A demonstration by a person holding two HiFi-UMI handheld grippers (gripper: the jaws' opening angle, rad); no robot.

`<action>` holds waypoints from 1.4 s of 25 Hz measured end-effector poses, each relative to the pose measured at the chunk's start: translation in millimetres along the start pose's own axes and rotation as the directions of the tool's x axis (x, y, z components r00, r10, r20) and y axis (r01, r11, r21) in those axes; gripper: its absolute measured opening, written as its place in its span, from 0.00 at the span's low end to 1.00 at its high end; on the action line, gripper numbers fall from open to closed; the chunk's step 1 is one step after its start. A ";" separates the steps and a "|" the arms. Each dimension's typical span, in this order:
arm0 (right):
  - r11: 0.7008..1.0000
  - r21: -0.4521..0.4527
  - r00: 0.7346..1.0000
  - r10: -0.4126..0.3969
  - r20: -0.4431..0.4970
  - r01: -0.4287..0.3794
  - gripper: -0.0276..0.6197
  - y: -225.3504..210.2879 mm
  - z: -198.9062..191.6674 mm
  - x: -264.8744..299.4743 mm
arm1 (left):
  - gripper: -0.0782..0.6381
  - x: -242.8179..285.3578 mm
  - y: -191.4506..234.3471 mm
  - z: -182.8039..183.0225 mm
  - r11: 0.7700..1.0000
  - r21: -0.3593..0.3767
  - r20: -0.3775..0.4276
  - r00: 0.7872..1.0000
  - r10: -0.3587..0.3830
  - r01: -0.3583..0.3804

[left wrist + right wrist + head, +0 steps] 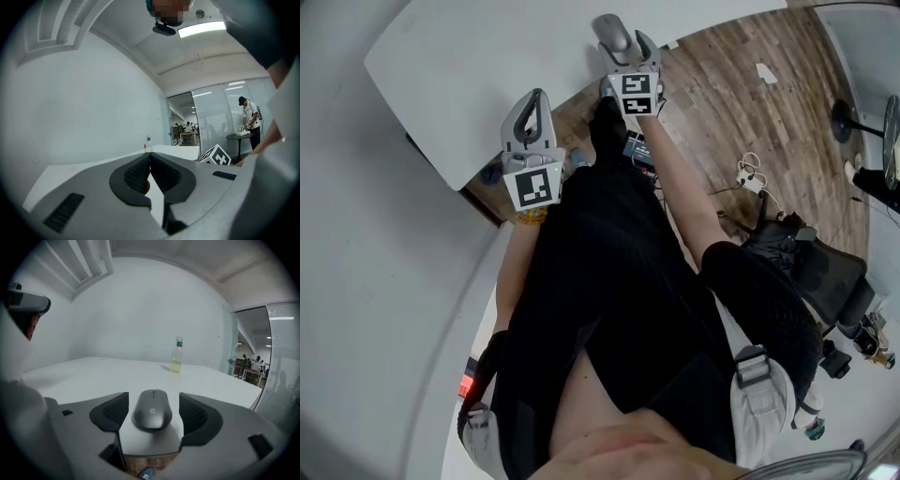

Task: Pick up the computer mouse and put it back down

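A dark computer mouse [152, 409] lay on the near edge of a white table [84, 376], low in the middle of the right gripper view, squarely between the jaws of the right gripper [153, 401]. Those jaws stood wide apart, one ribbed pad to each side of the mouse, with a sliver of bare tabletop between pad and shell, so nothing was gripped. The mouse's long axis ran straight up the frame, in line with the way the gripper pointed, its rounded tail end toward the camera; closing the jaws would likely press across its narrow width. A small bottle of yellowish liquid [176, 356] stood well behind it, just right of centre. In the head view the right gripper [623, 42] reached the table's edge at the top centre, while the left gripper [528, 117] sat lower and to the left, clear of the mouse. Its jaws were pressed together on nothing, as the left gripper view showed [150, 157]. The right hand was plainly the nearer one.
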State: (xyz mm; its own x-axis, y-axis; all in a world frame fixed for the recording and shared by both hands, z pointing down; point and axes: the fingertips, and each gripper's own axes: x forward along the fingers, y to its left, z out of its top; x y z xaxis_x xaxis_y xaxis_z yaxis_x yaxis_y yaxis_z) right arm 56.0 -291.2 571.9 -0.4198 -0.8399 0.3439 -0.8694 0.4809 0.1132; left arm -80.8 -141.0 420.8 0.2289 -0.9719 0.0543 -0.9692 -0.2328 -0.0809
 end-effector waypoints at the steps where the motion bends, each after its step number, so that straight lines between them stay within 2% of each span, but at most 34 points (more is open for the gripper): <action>1: 1.000 0.003 1.000 -0.001 -0.014 0.001 0.51 0.1 -3.1 1.5 | 0.13 -0.3 0.3 -0.3 1.000 0.000 -0.002 1.000 0.001 -0.001; 14: 1.000 -0.002 0.995 0.006 -0.103 -0.007 0.51 3.3 -28.0 8.8 | 0.13 -2.9 0.2 -3.9 1.000 -0.002 -0.008 1.000 0.010 -0.010; 21: 1.000 0.011 0.993 0.006 -0.120 -0.004 0.50 0.6 -30.3 10.5 | 0.13 -3.5 -2.3 -4.4 1.000 0.010 -0.011 1.000 0.006 -0.006; 30: 0.996 0.084 0.989 0.050 -0.138 -0.039 0.50 1.0 -35.8 13.1 | 0.13 -2.3 -3.1 -6.6 1.000 0.006 -0.012 1.000 0.002 -0.002; 35: 0.996 0.073 0.990 0.051 -0.133 -0.042 0.50 -1.2 -38.2 14.0 | 0.13 -1.8 -4.5 -6.4 1.000 0.003 -0.009 1.000 0.001 -0.001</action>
State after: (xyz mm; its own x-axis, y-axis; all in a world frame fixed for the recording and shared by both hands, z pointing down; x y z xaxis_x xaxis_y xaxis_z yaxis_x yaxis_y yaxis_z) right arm 61.1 -293.9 612.2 -0.4253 -0.7733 0.4702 -0.8680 0.4957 0.0300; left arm -77.5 -138.0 427.5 0.2269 -0.9719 0.0633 -0.9692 -0.2317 -0.0838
